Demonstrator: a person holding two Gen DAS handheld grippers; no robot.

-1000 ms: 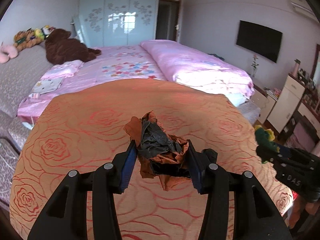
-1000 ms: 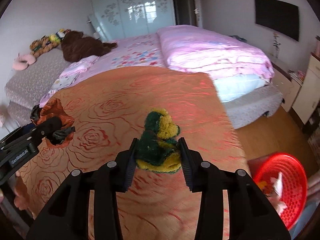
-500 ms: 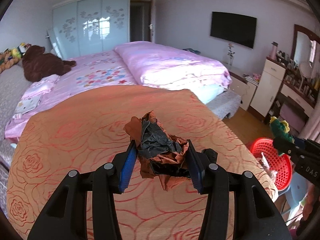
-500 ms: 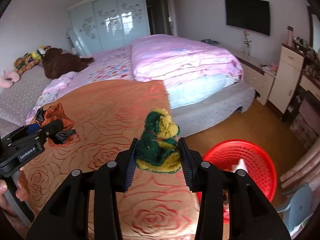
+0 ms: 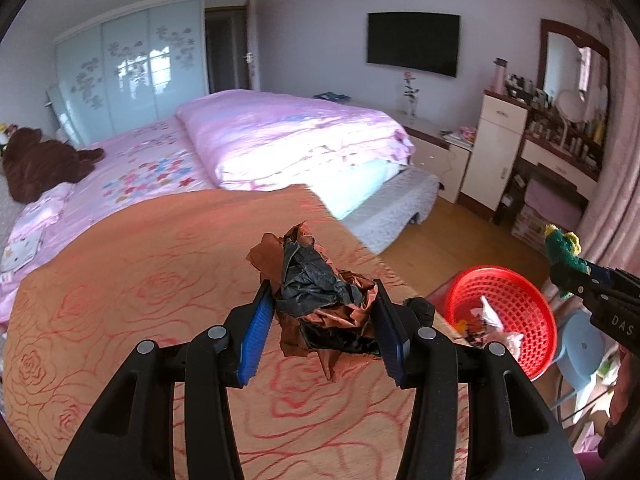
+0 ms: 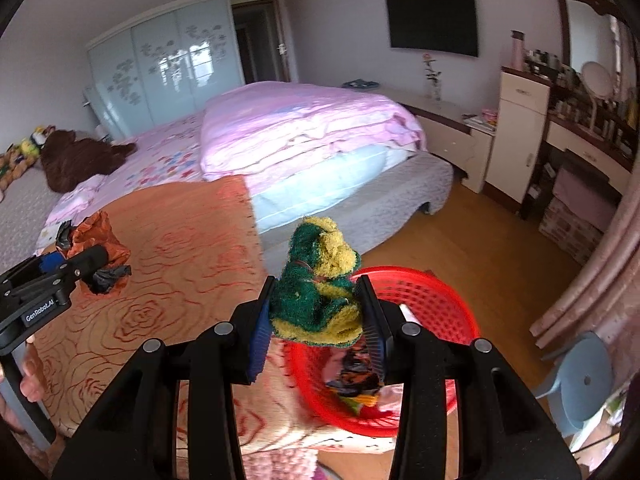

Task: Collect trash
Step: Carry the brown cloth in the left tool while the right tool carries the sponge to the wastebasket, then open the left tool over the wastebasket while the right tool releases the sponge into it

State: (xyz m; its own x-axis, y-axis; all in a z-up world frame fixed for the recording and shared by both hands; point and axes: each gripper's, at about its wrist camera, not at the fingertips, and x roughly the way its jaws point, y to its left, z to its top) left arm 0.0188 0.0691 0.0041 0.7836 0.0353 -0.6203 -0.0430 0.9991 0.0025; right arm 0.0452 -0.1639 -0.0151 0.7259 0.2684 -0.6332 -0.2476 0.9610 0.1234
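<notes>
Best to carry both loads fully over the red basket (image 6: 436, 304) on the wooden floor before letting go: left hand-held gripper (image 5: 324, 320) clamped on the crumpled brown-and-black wrapper (image 5: 320, 296), right hand-held gripper (image 6: 316, 316) clamped on the green-and-yellow scrubber (image 6: 320, 284). Below, an orange rose-patterned cover (image 5: 140, 300); beyond, a pink bed (image 5: 280, 140).

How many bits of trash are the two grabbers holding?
2. A crumpled brown and black wrapper in the left gripper; a green and yellow scrubby wad in the right gripper.
</notes>
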